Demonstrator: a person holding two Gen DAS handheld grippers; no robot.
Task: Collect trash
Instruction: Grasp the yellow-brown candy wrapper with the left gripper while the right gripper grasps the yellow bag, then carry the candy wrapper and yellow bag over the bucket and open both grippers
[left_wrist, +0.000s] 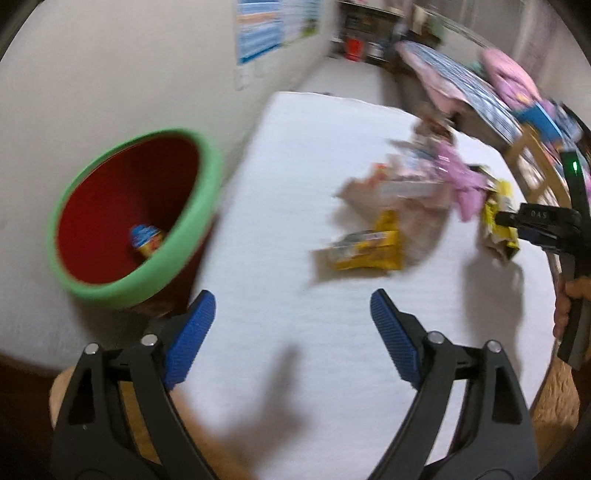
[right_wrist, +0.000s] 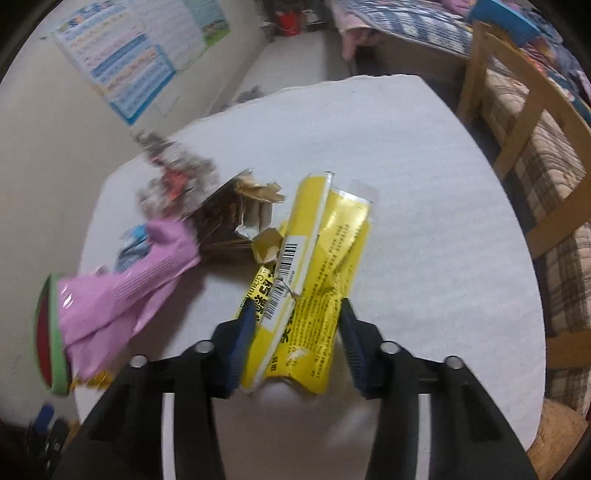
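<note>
My left gripper (left_wrist: 291, 306) hangs open over the white table (left_wrist: 295, 147), nothing between its blue pads. To its left stands a red bin with a green rim (left_wrist: 136, 218), a blue and orange wrapper (left_wrist: 146, 240) lying in it. A heap of wrappers (left_wrist: 406, 184) lies mid-table, with a yellow packet (left_wrist: 369, 251) at its near side and a pink glove (left_wrist: 461, 177) on it. My right gripper (right_wrist: 297, 310) is shut on a crumpled yellow packet (right_wrist: 317, 266), beside the pink glove (right_wrist: 129, 280) and a torn brown wrapper (right_wrist: 229, 218). The bin (right_wrist: 50, 332) shows at the left edge.
A wooden chair (right_wrist: 517, 147) stands close against the table's right side, with a plaid quilt (right_wrist: 554, 206) behind it. A poster (right_wrist: 136, 55) hangs on the wall to the left. The table's far edge (right_wrist: 369, 79) drops to the floor.
</note>
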